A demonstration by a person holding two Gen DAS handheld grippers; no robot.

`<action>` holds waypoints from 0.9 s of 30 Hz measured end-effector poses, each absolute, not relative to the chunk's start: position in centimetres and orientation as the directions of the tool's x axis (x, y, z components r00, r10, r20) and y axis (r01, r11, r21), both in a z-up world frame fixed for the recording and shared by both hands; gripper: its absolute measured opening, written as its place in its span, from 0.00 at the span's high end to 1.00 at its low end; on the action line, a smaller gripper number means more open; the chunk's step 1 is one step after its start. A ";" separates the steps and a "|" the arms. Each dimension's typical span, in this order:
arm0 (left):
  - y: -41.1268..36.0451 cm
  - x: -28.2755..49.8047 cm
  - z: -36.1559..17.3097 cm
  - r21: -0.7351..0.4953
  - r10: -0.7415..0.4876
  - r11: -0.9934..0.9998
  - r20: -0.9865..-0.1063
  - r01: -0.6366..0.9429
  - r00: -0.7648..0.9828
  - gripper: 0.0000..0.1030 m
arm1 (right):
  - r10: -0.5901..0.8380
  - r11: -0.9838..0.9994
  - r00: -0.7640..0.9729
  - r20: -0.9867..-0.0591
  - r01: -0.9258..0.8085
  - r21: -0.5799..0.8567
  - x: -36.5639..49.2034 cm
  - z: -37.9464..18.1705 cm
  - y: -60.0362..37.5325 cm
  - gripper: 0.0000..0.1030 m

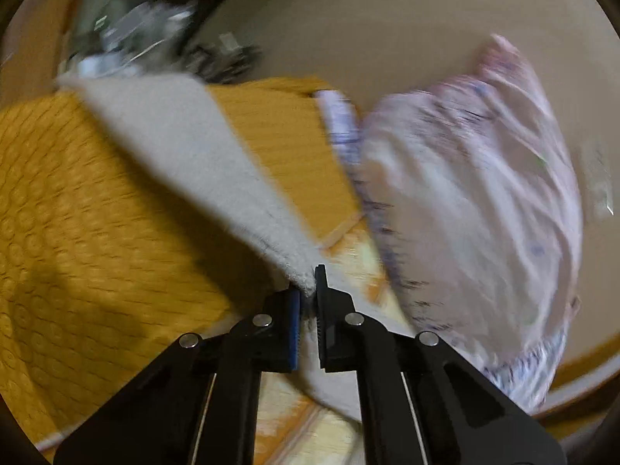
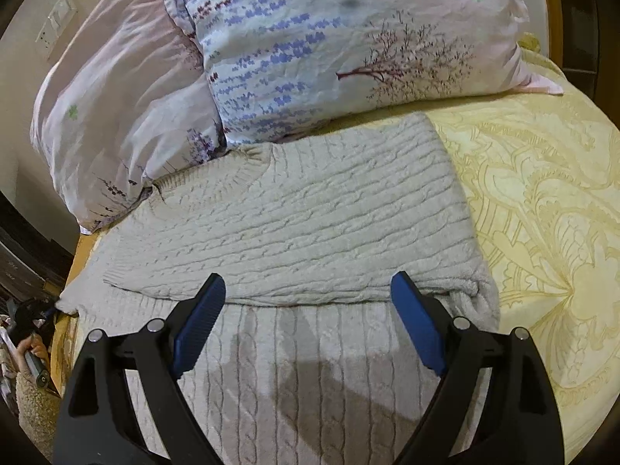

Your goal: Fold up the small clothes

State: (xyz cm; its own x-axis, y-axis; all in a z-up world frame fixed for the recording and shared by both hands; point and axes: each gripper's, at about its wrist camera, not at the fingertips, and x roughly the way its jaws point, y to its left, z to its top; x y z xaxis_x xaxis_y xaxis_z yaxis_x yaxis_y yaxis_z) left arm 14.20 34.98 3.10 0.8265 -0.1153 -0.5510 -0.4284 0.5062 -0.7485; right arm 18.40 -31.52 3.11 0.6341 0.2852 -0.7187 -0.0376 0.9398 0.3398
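With your left gripper [image 1: 308, 294] pinching the cream cable-knit sweater [image 2: 294, 217] corner at the bed's [image 2: 542, 193] left edge, draw it across squarely while your right gripper [image 2: 306, 302] hovers open over the fold.

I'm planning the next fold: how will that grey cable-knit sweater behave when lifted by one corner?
Probably floppy: the sweater already lies folded over itself on the bedspread, and the part pinched by the left gripper drapes away in a soft band. Its thick knit suggests some weight, so it may sag. The fuzzy surface looks unlikely to slip.
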 end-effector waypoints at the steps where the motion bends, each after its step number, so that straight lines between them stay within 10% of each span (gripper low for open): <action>1: 34.3 14.4 3.8 -0.757 -0.132 0.518 -0.531 -0.398 0.837 0.95 | 0.286 0.940 0.639 -0.714 -0.041 0.340 18.3 3.3 -31.5 0.15; 11: 18.7 19.3 10.6 -0.764 -0.449 0.644 -0.334 0.041 0.829 0.95 | 0.295 0.937 0.674 -0.677 -0.063 0.345 17.3 4.8 -31.9 0.15; 24: 2.3 21.3 3.5 -0.564 -0.564 0.806 -0.641 0.180 0.521 0.92 | 0.280 0.954 0.663 -0.694 -0.111 0.279 17.2 5.5 -30.9 0.15; 27: 4.0 19.7 4.4 -0.577 -0.584 0.792 -0.618 0.202 0.527 0.71 | 0.314 0.949 0.664 -0.678 -0.193 0.251 17.8 6.8 -28.5 0.18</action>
